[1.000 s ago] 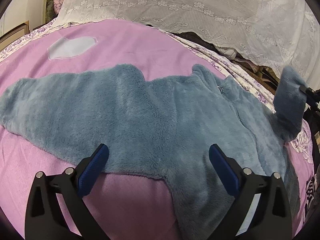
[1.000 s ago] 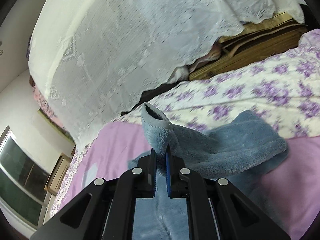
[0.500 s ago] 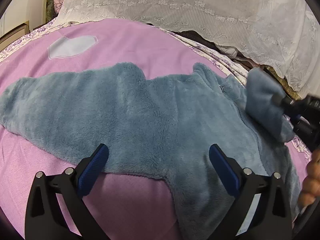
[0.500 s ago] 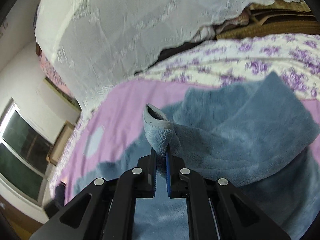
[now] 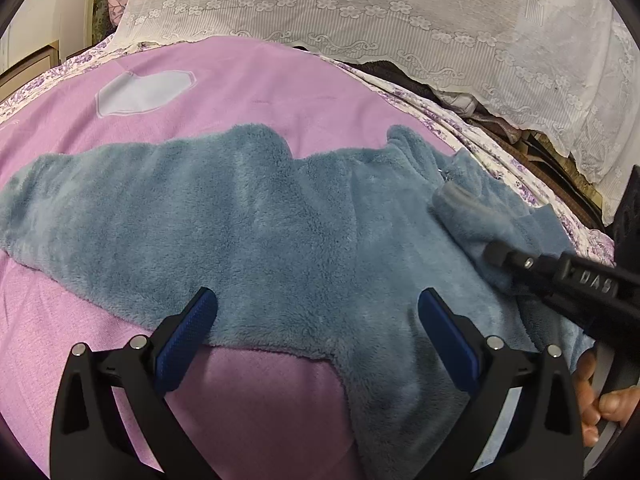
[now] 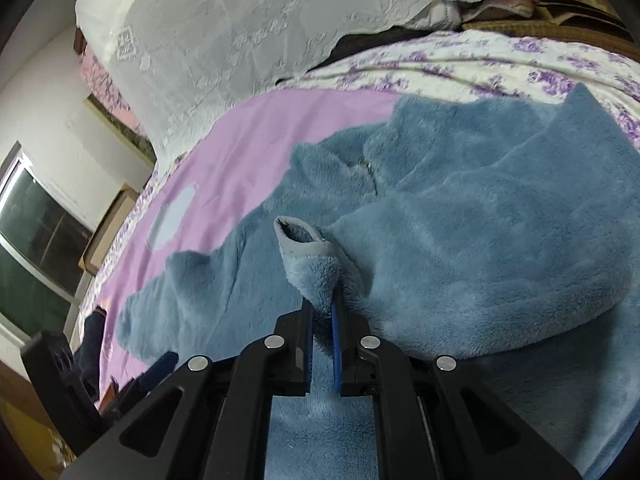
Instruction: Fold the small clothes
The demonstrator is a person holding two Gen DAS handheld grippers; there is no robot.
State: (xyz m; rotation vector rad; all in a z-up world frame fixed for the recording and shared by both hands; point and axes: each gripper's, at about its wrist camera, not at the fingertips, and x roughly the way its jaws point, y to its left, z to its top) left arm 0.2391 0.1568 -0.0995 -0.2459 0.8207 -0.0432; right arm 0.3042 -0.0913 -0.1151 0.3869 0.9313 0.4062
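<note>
Though fluffy, blue-grey fleece garment flat.

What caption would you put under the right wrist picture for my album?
Right gripper pinching the blue fleece's sleeve cuff, folded over the fleece on a pink bedspread.
</note>
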